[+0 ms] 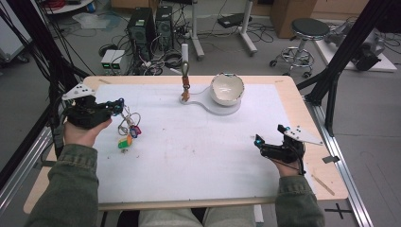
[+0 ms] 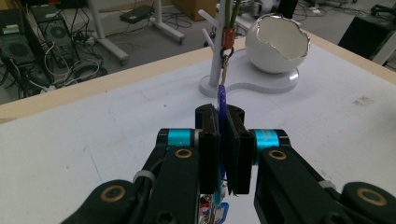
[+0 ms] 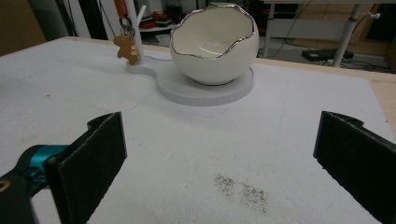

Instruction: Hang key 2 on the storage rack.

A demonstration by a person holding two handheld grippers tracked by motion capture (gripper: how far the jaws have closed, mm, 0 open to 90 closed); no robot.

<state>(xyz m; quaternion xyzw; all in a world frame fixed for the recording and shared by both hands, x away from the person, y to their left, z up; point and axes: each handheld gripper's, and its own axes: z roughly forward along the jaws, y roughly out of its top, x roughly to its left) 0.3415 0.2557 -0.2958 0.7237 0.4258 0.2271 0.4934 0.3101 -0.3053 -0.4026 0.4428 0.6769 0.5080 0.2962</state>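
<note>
Keys lifted at the table's left side

The white table [image 1: 198, 156] held an egg-shaped bowl [image 1: 227, 88] and peg stand [image 1: 185, 71]. The left gripper [image 1: 116, 107] clamped a blue tag [image 2: 222, 100], its key bunch [image 1: 128, 135] dangling, likely for hanging. The right gripper [image 1: 269, 137] rested wide open.

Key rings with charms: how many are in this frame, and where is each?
2. One key ring hangs from the white stand beside the egg-shaped bowl. The other bunch dangles from the left gripper; more behind the stand could be hidden.
</note>
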